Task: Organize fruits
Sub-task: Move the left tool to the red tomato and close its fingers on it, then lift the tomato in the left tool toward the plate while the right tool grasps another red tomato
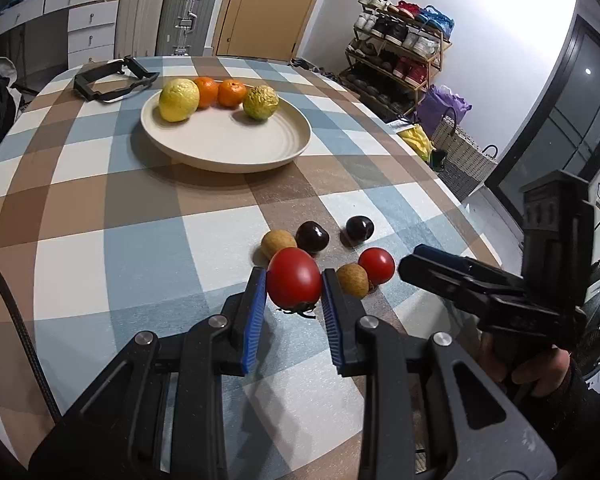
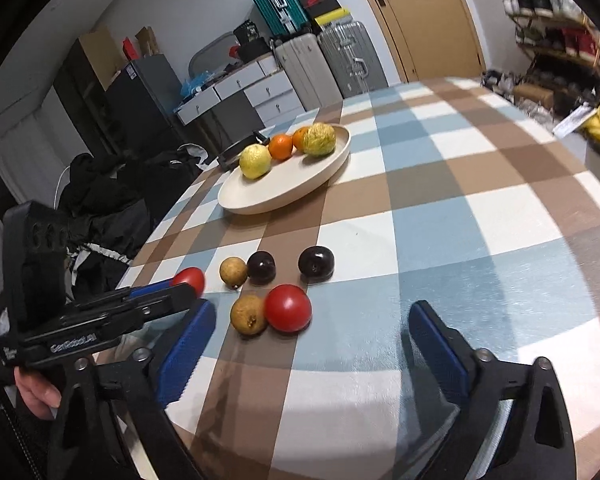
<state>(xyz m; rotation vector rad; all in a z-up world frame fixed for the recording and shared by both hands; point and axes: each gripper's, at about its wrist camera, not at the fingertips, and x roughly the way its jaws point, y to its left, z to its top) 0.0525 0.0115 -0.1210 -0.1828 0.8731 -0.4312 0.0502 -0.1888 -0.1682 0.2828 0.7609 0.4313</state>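
My left gripper [image 1: 294, 280] is shut on a red tomato [image 1: 294, 282], held a little above the checked tablecloth. Close by on the cloth lie a second tomato [image 1: 376, 266], two brown fruits [image 1: 352, 280] [image 1: 278, 243] and two dark plums [image 1: 312, 237] [image 1: 359, 229]. Further back, a beige plate [image 1: 228, 148] carries a lemon [image 1: 179, 100], two oranges [image 1: 205, 91] and a wrinkled green-yellow fruit [image 1: 261, 103]. My right gripper [image 2: 312, 308] is open; the second tomato [image 2: 288, 308] and a brown fruit [image 2: 248, 314] lie untouched between its fingertips. The left gripper [image 2: 192, 292] shows at left with its tomato [image 2: 190, 280].
A black strap-like frame [image 1: 112, 80] lies on the table behind the plate. The round table edge [image 1: 440, 168] drops off at right toward a woven basket [image 1: 460, 152] and a shoe rack [image 1: 400, 52]. Dark clothing [image 2: 112, 200] is piled beyond the left edge.
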